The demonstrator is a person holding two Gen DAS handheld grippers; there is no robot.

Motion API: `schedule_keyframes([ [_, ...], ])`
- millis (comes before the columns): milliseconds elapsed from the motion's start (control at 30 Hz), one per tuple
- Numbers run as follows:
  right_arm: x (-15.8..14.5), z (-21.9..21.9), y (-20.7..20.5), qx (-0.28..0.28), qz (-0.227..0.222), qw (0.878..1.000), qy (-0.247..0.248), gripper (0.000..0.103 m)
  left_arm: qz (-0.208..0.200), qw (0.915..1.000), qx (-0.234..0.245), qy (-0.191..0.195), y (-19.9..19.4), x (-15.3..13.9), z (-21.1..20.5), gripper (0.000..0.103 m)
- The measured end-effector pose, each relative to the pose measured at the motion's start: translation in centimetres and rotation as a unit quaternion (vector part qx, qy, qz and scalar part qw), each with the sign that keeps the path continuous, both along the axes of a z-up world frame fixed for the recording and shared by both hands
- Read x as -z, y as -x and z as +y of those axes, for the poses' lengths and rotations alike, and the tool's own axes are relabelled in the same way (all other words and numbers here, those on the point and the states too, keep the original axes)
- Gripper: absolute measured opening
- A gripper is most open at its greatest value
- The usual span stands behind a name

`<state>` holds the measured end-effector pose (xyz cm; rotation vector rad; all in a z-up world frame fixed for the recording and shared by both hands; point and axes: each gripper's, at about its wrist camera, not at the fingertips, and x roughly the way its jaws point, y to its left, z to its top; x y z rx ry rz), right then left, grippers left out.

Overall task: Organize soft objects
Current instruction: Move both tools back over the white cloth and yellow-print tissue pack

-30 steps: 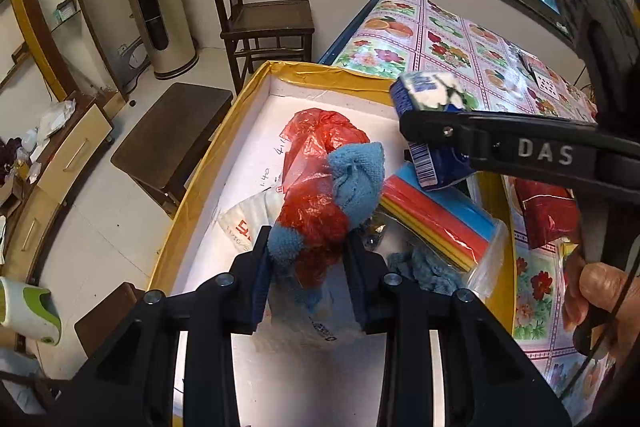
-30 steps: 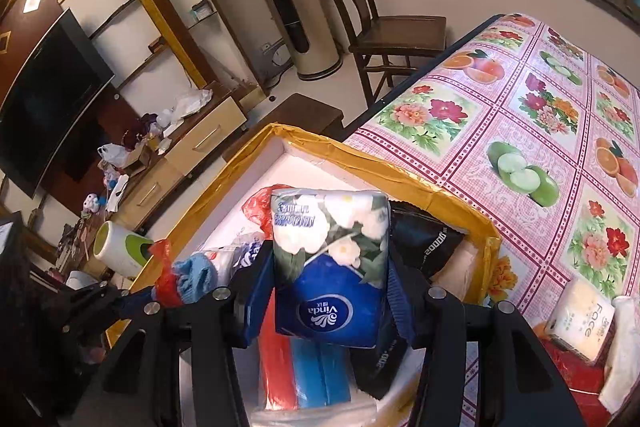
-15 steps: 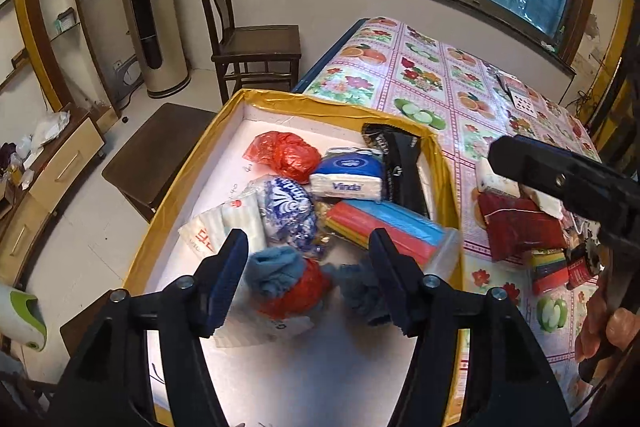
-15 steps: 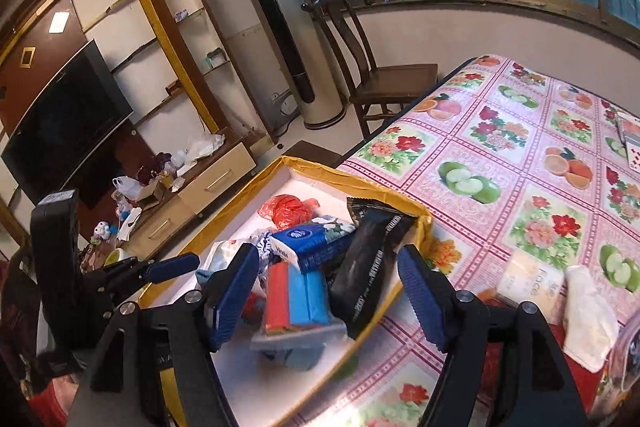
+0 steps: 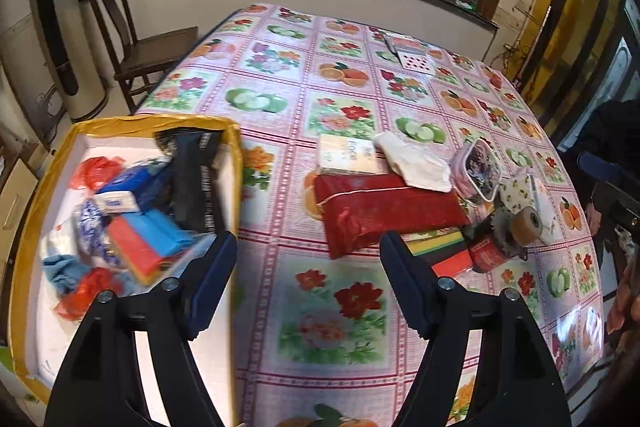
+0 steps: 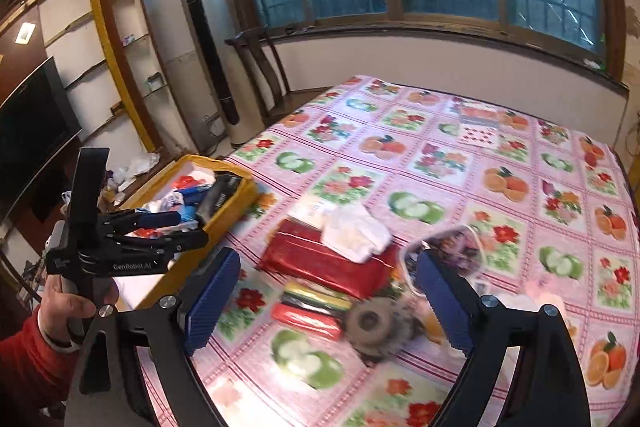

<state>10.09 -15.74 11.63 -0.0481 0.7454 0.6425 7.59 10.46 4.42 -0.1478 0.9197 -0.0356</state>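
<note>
Floral tablecloth (image 5: 328, 307), both grippers' jaws now wide, empty, withdrawn from yellow box (image 5: 236, 163)

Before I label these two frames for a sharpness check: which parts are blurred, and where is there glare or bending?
Left wrist view: mostly sharp, slight smear on the box edge and the left tool; the window frame bows from the fisheye. Right wrist view: strong motion blur on the clutter by the tape roll and the near tablecloth; the far room is clearer.
</note>
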Motion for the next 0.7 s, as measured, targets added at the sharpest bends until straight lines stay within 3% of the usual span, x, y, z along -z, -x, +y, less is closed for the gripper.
schedule_keyframes([
  [300,2.9,-8.1,-2.6,0.060,0.045,0.997,-0.030,0.092,0.070,0.9965,0.030,0.036,-7.1,1.4,-6.4,0.077],
  [533,6.0,-9.2,-5.9,0.069,0.093,0.992,-0.052,0.092,0.103,0.9935,0.026,0.040,-11.6,2.8,-9.0,0.077],
  [700,7.1,-7.8,-7.1,0.065,0.104,0.992,-0.031,0.092,0.122,0.9907,0.027,0.054,-13.4,4.5,-9.7,0.077],
])
